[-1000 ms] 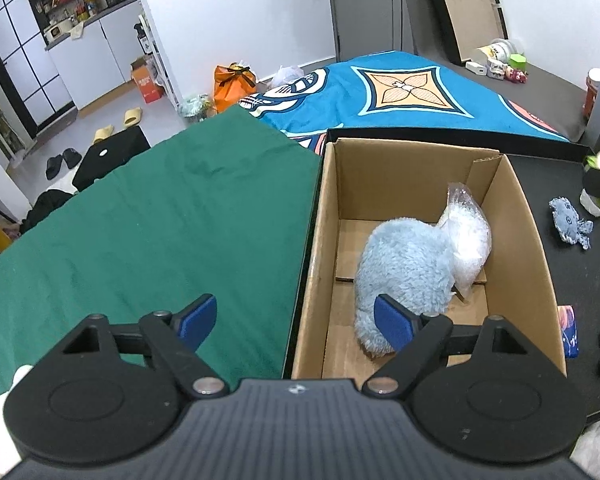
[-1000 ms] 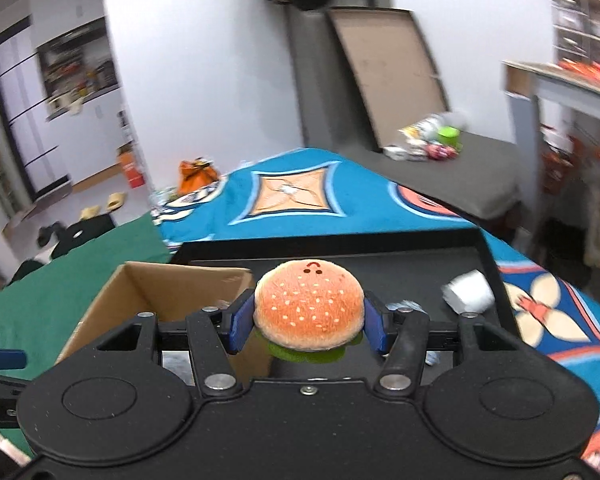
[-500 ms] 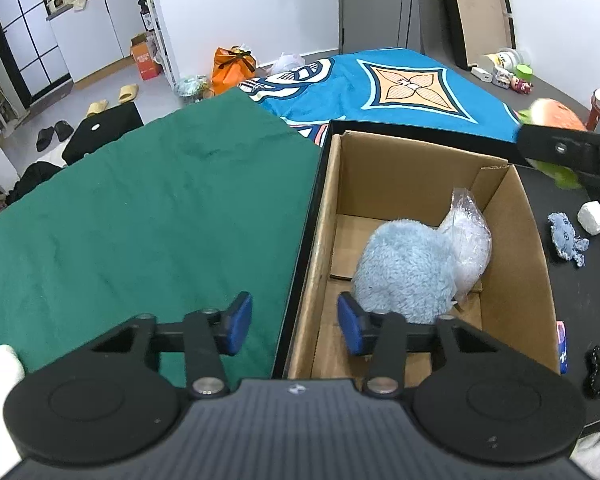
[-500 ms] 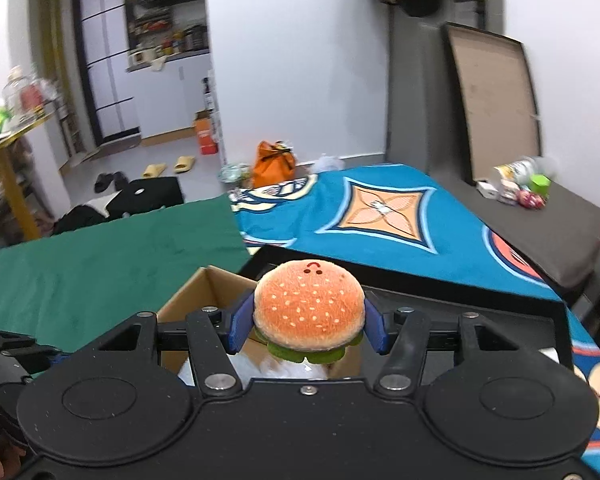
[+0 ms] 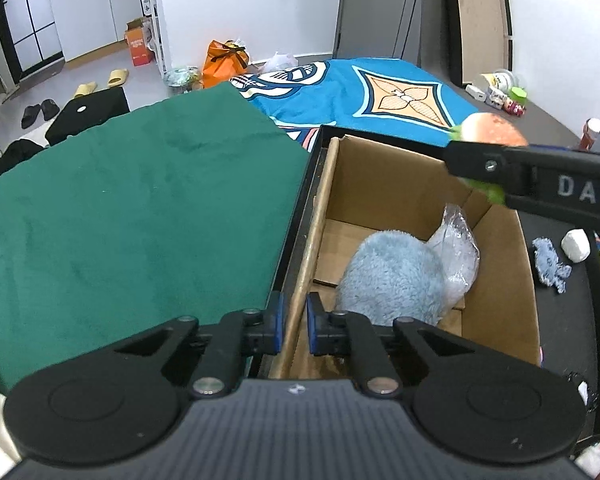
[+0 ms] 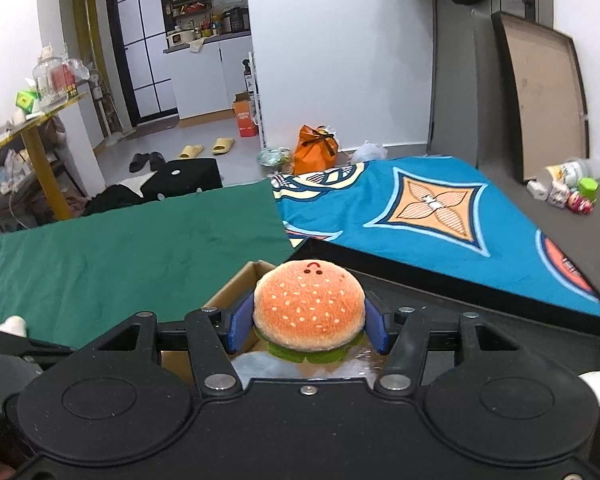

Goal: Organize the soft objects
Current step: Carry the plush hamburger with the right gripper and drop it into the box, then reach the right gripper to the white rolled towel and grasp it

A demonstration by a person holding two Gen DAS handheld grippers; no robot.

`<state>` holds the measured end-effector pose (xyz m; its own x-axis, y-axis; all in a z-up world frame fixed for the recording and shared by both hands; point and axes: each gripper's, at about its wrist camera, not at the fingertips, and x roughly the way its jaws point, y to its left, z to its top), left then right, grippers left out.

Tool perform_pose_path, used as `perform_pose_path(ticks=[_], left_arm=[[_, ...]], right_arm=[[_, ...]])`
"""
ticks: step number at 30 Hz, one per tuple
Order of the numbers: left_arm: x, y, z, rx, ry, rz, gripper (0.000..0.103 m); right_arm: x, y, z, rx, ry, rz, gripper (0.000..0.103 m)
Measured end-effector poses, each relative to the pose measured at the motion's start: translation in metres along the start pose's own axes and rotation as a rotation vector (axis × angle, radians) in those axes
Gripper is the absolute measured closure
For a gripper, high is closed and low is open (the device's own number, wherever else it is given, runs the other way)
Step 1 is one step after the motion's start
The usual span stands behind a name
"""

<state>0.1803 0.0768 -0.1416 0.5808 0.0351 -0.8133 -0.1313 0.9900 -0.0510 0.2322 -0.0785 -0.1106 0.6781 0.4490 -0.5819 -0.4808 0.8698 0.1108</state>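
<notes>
In the last second the left gripper (image 5: 293, 330) has closed on the box (image 5: 314, 232) wall, steadying it as the right gripper (image 6: 307, 326), fingers clamping the burger (image 6: 309, 312), arrives over the opening.

burger plush (image 5: 490, 130) mostly hidden behind right gripper (image 5: 540, 188)

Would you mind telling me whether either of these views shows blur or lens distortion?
Left wrist view: the burger plush held in the right gripper looks soft and blurred at the frame edge; the cardboard box is sharp. Right wrist view: burger plush crisp; the door frames bow from fisheye distortion.
</notes>
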Motion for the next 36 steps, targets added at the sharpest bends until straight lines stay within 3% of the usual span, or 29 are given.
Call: perform_pose_path(ticks=[2, 4, 17, 19, 27, 36], left_arm=[[0.001, -0.001, 0.001, 0.000, -0.002, 0.002, 0.092], [0.001, -0.003, 0.001, 0.004, -0.004, 0.008, 0.092], [-0.002, -0.020, 0.002, 0.082, -0.002, 0.097, 0.087], [-0.003, -0.021, 0.001, 0.092, -0.002, 0.105, 0.083], [-0.006, -0.022, 0.007, 0.102, 0.017, 0.134, 0.047], [-0.012, -0.034, 0.006, 0.163, 0.012, 0.181, 0.033]], right_arm=[[0.002, -0.001, 0.001, 0.001, -0.018, 0.030, 0.039], [0.001, -0.001, 0.000, -0.007, -0.020, 0.026, 0.022], [-0.016, -0.039, -0.028, 0.156, 0.063, -0.076, 0.018], [-0.020, -0.044, -0.029, 0.164, 0.060, -0.082, 0.018], [-0.030, -0.067, -0.033, 0.204, 0.050, -0.135, 0.018], [-0.029, -0.107, -0.042, 0.262, 0.031, -0.211, 0.018]])
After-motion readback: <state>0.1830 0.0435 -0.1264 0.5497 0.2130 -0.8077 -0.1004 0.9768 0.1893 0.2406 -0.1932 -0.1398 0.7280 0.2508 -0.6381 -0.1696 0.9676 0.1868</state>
